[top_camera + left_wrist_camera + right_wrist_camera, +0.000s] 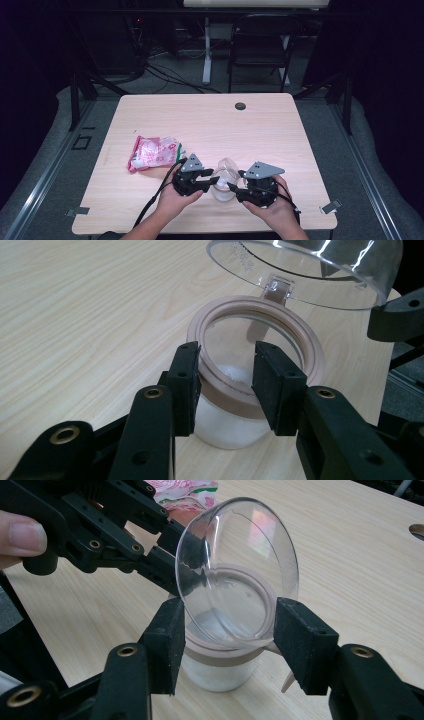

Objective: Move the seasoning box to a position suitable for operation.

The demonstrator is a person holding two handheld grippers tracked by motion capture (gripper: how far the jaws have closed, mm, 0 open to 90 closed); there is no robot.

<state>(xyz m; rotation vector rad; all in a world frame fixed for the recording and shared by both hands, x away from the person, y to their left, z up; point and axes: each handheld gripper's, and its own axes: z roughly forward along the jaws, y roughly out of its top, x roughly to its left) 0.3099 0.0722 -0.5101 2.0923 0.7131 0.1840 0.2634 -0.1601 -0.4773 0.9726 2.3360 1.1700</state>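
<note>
1. A clear jar with a tan rim is seen standing on the wooden table, near its front edge, between the two grippers.
2. The jar's clear domed lid is hinged open and tilted up above the mouth; white powder is seen in the bottom of the jar.
3. The left gripper is held with its jaws parted, one on each side of the near rim; contact with the rim cannot be told.
4. The right gripper is held with its jaws spread wide on either side of the jar's rim and the raised lid.
5. A pink and white packet is seen lying on the table beyond the left gripper, apart from the jar.
</note>
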